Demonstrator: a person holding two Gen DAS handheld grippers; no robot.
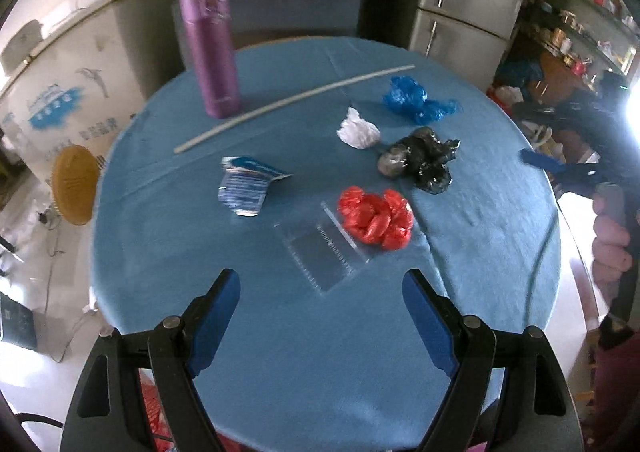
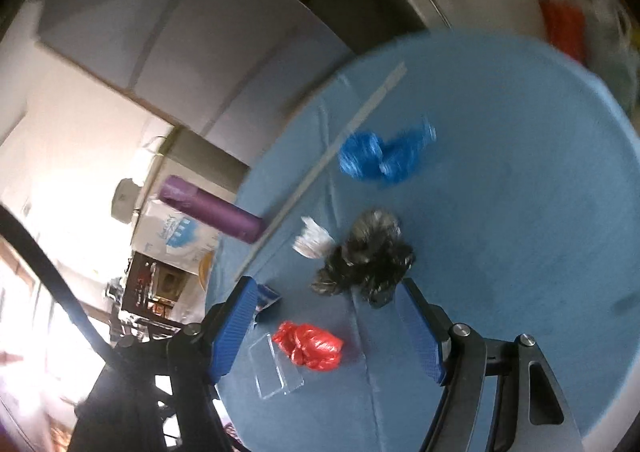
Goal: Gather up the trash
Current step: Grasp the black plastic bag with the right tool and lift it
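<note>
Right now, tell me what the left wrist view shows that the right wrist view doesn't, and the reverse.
Left wrist only: the crumpled blue-and-white wrapper in full, the left gripper open over the table, and the hand holding the other gripper at the right edge.

Right wrist only: the right gripper open, just short of the black bag.

Both: the red bag, black bag, white scrap, blue bag, clear plastic piece, purple bottle, white stick and blue tablecloth.
</note>
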